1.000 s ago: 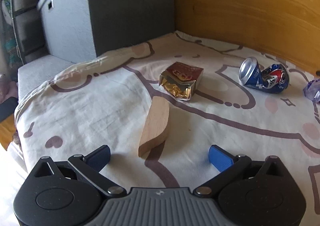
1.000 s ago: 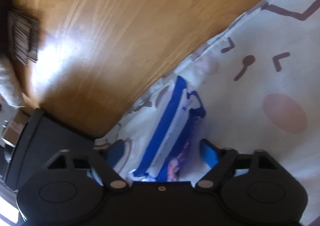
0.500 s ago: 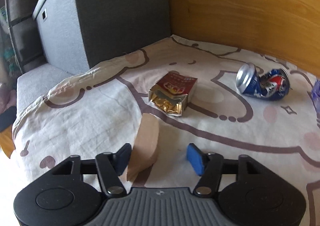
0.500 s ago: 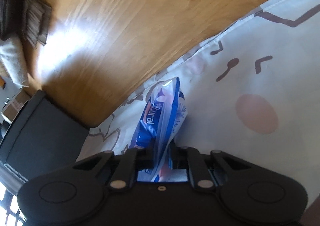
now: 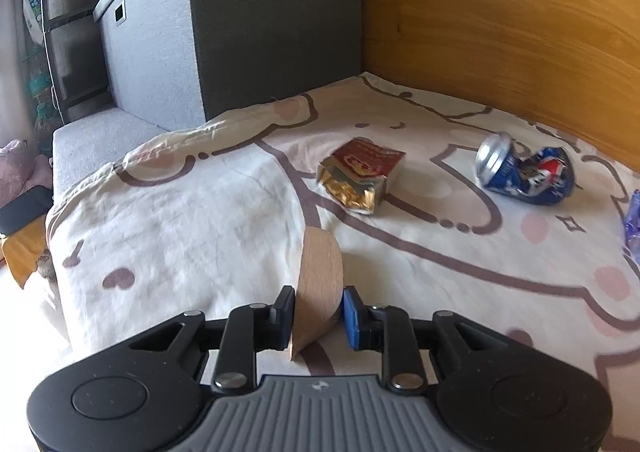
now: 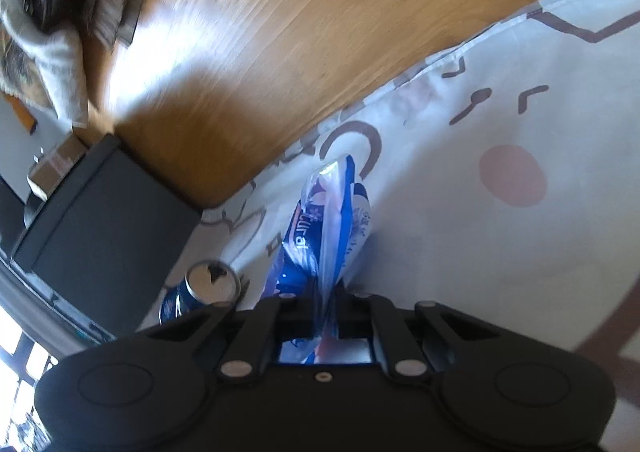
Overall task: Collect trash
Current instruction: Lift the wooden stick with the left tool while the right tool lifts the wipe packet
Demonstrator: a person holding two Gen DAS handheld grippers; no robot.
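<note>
Blue-and-white plastic wrapper (image 6: 332,228), partial lettering "ural", in right claw (image 6: 324,298).

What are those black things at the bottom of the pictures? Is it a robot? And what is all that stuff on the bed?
It is not a robot. A person holds two grabbing tools, one in each hand, and each tool has a camera looking along its two fingers. So the black shapes at the bottom are the tools themselves.

One picture comes from the left gripper. Its jaws have just been closing, and now they pinch a pale curved wooden piece. Farther off on the white cartoon-print bedsheet lie a torn red and gold foil carton and a crushed blue drink can.

The other picture comes from the right gripper. It is shut on a crinkly blue and white plastic wrapper. The same can shows at its left.
</note>
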